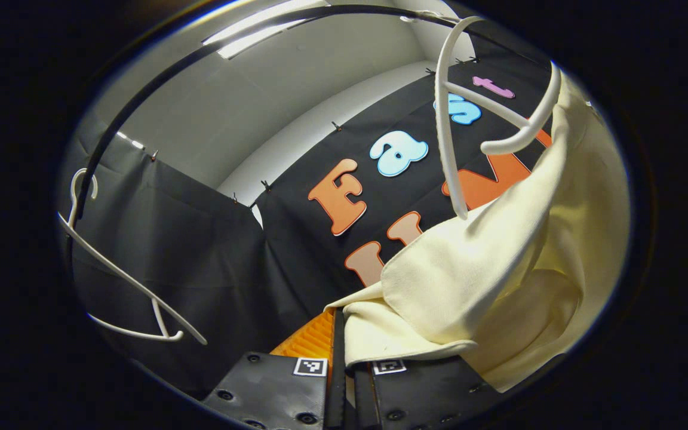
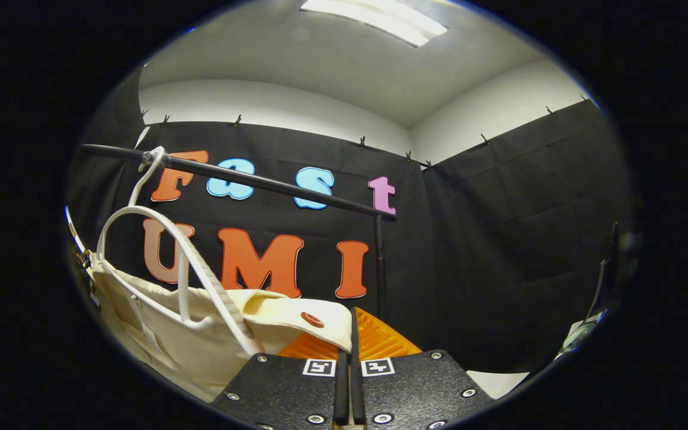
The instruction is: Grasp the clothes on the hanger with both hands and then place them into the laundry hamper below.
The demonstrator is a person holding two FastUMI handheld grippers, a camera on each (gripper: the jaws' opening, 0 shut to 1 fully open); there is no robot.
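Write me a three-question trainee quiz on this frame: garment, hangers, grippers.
1. True or false: the cream garment hangs on a white hanger from the black rail.
2. In the left gripper view, what hangs bare farther along the rail? A) a second hanger B) a towel C) a bag
3. Fill in: in the right gripper view, the right gripper has its fingers shut on the garment's ____ flap.

Key
1. True: the garment is draped on the hanger, whose hook sits on the rail.
2. A: the second hanger carries nothing.
3. Buttoned: the button lies near the fingers. The left gripper also pinches a garment edge.
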